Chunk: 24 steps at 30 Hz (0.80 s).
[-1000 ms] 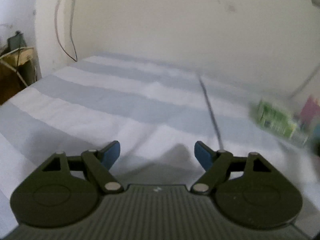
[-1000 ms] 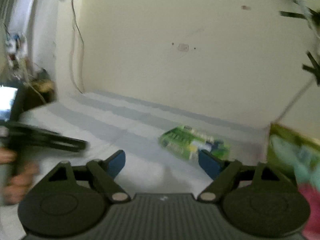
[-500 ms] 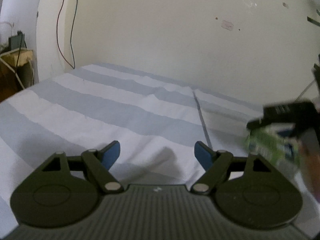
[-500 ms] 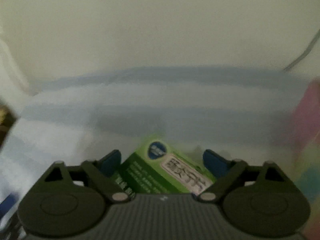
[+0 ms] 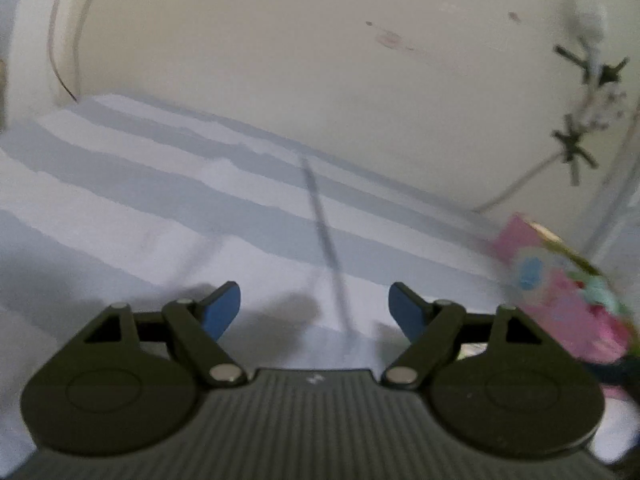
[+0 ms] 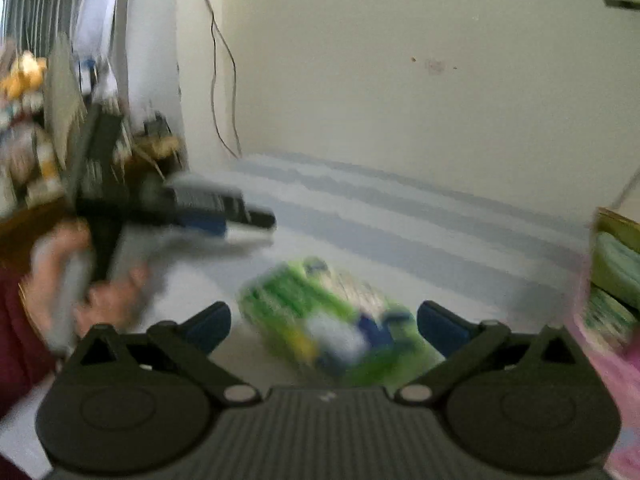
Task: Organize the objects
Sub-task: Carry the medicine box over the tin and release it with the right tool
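The right gripper [image 6: 322, 322] has backed off the green packet [image 6: 336, 320], which lies mid-bed near the pink box [image 6: 612, 360]; both grippers gape empty, so a hurried regrasp could crush it.

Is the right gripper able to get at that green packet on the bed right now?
Probably yes: the right gripper is open, the green packet lies on the striped sheet between its fingers, and nothing blocks it, though the view is blurred.

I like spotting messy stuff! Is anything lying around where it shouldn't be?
Yes: the green packet lies loose and crooked on the striped bedsheet, outside the pink box at the right. It is blurry, so no details.
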Motion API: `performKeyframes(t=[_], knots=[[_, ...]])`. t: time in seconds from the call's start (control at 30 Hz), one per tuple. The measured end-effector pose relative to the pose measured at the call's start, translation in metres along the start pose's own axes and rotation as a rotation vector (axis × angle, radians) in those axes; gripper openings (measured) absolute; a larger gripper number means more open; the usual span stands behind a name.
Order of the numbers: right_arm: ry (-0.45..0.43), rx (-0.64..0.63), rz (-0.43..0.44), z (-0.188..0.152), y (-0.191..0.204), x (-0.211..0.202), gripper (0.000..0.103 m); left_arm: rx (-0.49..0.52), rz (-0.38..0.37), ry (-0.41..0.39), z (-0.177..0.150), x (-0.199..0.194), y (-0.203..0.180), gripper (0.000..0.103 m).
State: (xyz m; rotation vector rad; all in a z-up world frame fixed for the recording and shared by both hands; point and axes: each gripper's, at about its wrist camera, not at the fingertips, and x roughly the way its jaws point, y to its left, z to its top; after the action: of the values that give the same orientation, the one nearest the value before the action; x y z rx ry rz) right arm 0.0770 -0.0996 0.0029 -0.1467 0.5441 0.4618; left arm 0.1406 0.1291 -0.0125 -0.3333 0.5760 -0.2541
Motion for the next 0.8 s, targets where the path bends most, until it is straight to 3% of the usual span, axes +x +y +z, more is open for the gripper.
performKeyframes(t=[0.07,0.13,0.23,0.3,0.37,0.43,0.53,0.67,0.8], knots=[[0.02,-0.012,-0.036,-0.017,0.003,-0.007,0.103,-0.021,-0.053,0.041,-0.005,0.0,-0.008,0.083],[0.047,0.02,-0.035,-0.021,-0.012,-0.005,0.103,0.018,-0.079,0.087,-0.012,0.003,-0.025,0.081],[0.07,0.05,-0.05,-0.014,-0.012,0.009,0.103,0.095,-0.059,0.126,-0.021,0.006,-0.046,0.078],[0.089,0.046,-0.052,-0.018,-0.017,0.015,0.102,0.091,-0.061,0.145,-0.025,0.008,-0.051,0.075],[0.121,0.062,-0.03,-0.018,-0.019,0.026,0.093,0.112,-0.058,0.146,-0.03,0.008,-0.058,0.072],[0.098,0.05,-0.014,-0.018,-0.017,0.021,0.081,0.102,-0.108,0.173,-0.03,0.012,-0.06,0.068],[0.066,0.044,-0.022,-0.017,-0.012,0.014,0.077,0.119,-0.095,0.168,-0.028,0.008,-0.074,0.068],[-0.059,0.077,-0.059,-0.013,-0.025,-0.023,0.077,0.179,-0.16,0.092,-0.011,-0.014,-0.106,0.067],[-0.168,0.086,-0.147,-0.006,-0.05,-0.069,0.076,0.268,-0.249,0.045,0.002,-0.016,-0.161,0.068]])
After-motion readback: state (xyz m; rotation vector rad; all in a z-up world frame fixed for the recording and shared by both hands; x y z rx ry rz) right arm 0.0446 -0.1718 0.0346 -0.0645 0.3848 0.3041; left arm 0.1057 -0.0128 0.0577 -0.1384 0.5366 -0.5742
